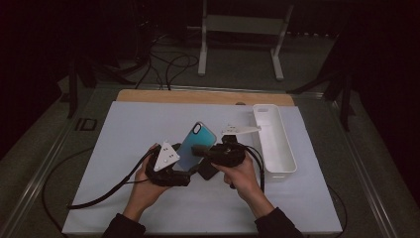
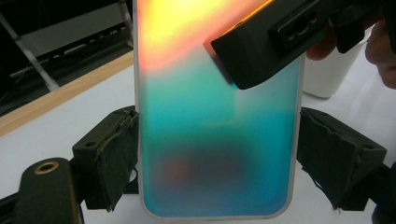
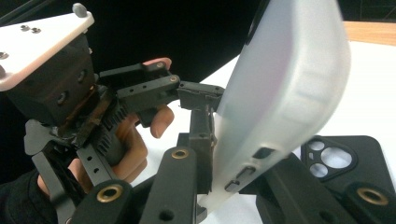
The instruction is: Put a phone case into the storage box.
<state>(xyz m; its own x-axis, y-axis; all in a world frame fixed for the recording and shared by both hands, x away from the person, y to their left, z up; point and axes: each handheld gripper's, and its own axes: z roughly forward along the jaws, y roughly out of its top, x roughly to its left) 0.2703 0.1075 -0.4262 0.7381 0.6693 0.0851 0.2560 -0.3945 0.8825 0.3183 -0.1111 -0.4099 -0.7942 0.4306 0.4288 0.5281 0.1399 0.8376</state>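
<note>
1. The main thing here is the phone case (image 1: pixel 196 145), a soft translucent one with a teal-to-orange gradient. In the high view it's held up off the white table mat (image 1: pixel 124 148), tilted back, roughly mid-table between the 2 hands.
2. The left gripper (image 1: pixel 173 168) has it clamped across its width: in the left gripper view the case (image 2: pixel 217 135) runs straight up between the 2 padded jaws, with a pad pressed on each long edge. So those jaws stand wide apart but they're pinching the case, not just sitting loose.
3. The right gripper (image 1: pixel 200 150) comes in from the right side and nips the case on its edge. In the right gripper view its jaws are squeezed down on the frosted side wall (image 3: pixel 280 93), near the button cutouts. The jaws are about as pressed together as they get, with only the thin wall of the case between them.
4. A black phone (image 3: pixel 343 161) lies flat on the mat just behind the case, camera lenses facing up. In the high view it peeks out under the right hand (image 1: pixel 243 173).
5. A white tray (image 1: pixel 277 144) sits on the mat to the right, near the right hand but not touching it.
6. The left hand (image 1: pixel 146 186) wraps its gripper from below.
</note>
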